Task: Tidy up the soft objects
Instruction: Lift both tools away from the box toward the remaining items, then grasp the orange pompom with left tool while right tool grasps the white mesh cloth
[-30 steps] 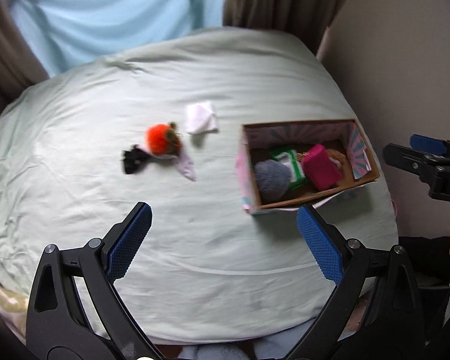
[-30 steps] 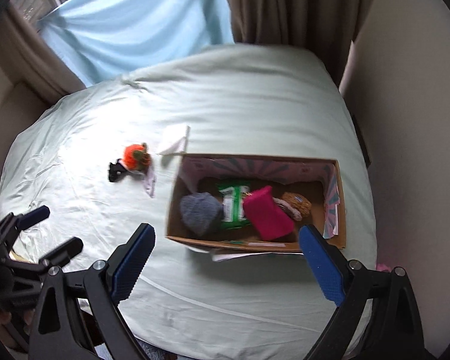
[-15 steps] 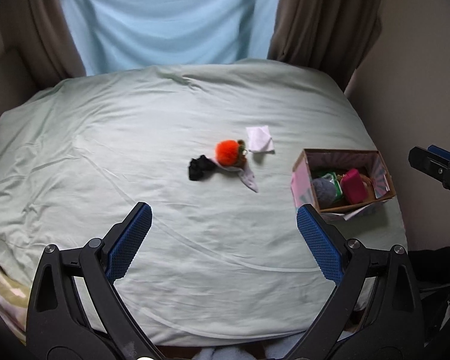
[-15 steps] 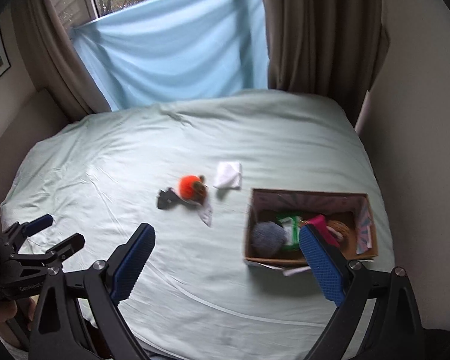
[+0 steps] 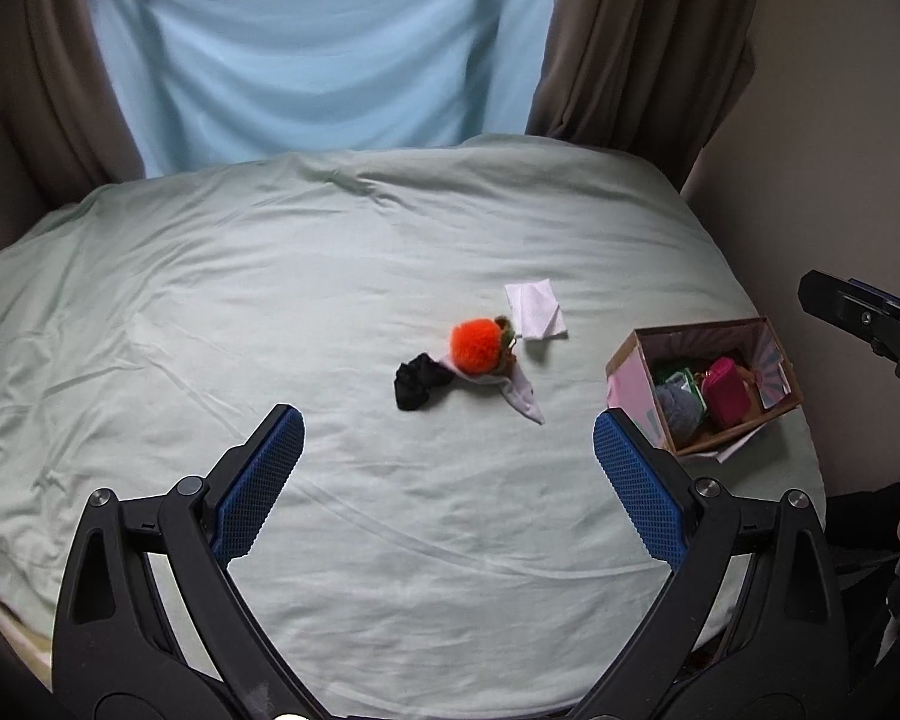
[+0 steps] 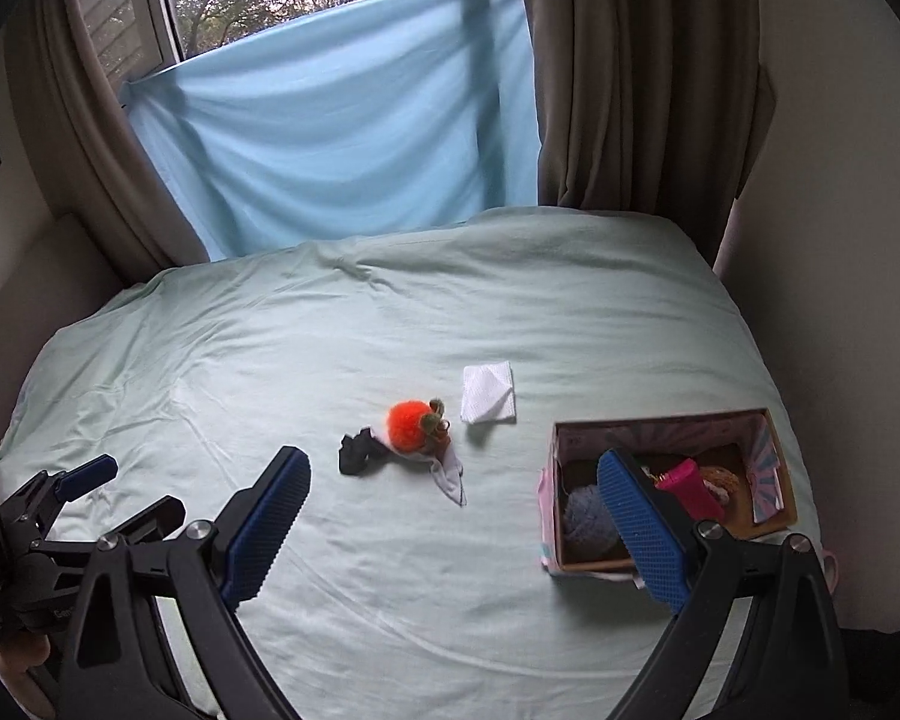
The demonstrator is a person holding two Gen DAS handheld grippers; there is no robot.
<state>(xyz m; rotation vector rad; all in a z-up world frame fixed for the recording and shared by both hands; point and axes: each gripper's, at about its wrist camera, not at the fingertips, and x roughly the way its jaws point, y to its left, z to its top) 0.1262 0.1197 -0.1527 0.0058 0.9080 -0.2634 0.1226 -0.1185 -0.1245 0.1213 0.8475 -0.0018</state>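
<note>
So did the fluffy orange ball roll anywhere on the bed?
No. The orange ball lies between the black cloth and the white tissue, as before; only the cameras pulled back.

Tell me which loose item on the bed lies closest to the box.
The white folded cloth: it lies nearer the box than the orange pom-pom or black fabric.

Both wrist views look down from afar, sharing the bed (image 5: 270, 300) and box (image 6: 660, 426).

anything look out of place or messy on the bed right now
Yes. An orange pompom toy, a crumpled black cloth and a pale sock lie tangled mid-bed, with a folded white tissue beside them, all outside the cardboard box that already holds other soft items. Both grippers are open and empty.
</note>
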